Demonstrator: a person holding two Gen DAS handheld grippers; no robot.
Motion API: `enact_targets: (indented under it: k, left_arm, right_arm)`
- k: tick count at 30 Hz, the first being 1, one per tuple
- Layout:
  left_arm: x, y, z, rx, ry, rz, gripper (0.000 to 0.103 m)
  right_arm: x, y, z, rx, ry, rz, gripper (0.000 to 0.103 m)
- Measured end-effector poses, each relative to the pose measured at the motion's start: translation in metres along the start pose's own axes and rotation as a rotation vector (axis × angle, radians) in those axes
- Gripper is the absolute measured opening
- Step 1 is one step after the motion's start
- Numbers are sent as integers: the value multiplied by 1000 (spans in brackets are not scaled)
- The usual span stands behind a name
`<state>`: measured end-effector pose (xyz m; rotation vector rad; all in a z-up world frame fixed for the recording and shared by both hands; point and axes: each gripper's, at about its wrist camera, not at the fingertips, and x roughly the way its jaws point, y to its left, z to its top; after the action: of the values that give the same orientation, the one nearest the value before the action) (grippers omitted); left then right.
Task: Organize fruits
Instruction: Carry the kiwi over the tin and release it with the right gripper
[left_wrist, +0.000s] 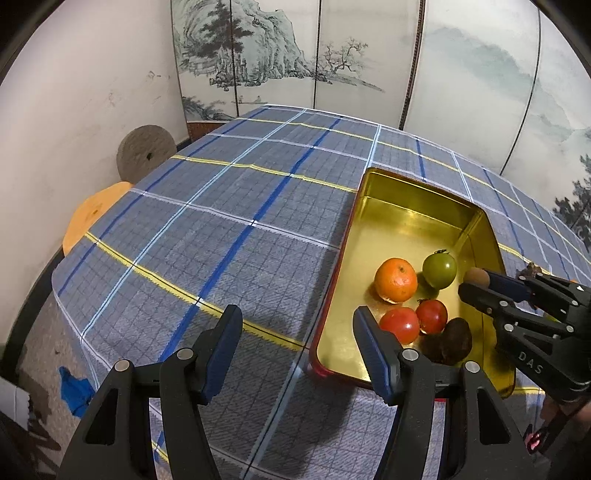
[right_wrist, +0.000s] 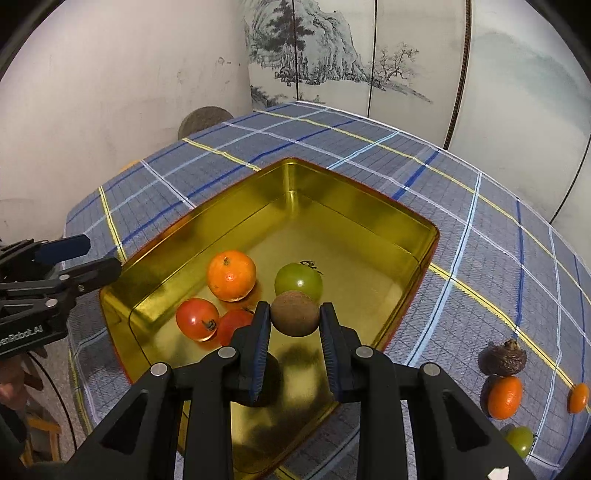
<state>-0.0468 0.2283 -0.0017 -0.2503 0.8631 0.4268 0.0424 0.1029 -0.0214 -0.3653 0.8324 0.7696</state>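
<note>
An open gold tin (left_wrist: 417, 199) (right_wrist: 369, 195) sits on the checked tablecloth. It holds an orange (left_wrist: 396, 279) (right_wrist: 231, 275), a green tomato (left_wrist: 439, 270) (right_wrist: 298, 280), two red tomatoes (left_wrist: 400, 324) (right_wrist: 197, 318) and a dark wrinkled fruit (left_wrist: 456, 338). My right gripper (right_wrist: 295, 312) (left_wrist: 476, 282) is shut on a small round brown fruit (right_wrist: 295, 313) (left_wrist: 475, 276), held above the tin's near end. My left gripper (left_wrist: 297, 317) (right_wrist: 98, 256) hovers open and empty over the cloth, just left of the tin.
On the cloth to the right of the tin lie a dark wrinkled fruit (right_wrist: 504, 356), two oranges (right_wrist: 504, 397) and a green tomato (right_wrist: 521, 441). A stone disc (left_wrist: 146, 151) and an orange stool (left_wrist: 92, 218) stand past the table's left edge. A painted folding screen stands behind.
</note>
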Motion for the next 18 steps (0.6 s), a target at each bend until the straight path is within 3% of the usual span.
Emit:
enact_targets:
  k: [18]
  left_arm:
    - [4,2,-7,-7,24,-21,63]
  right_arm:
    - [13,2,-4,-4,26,-17,25]
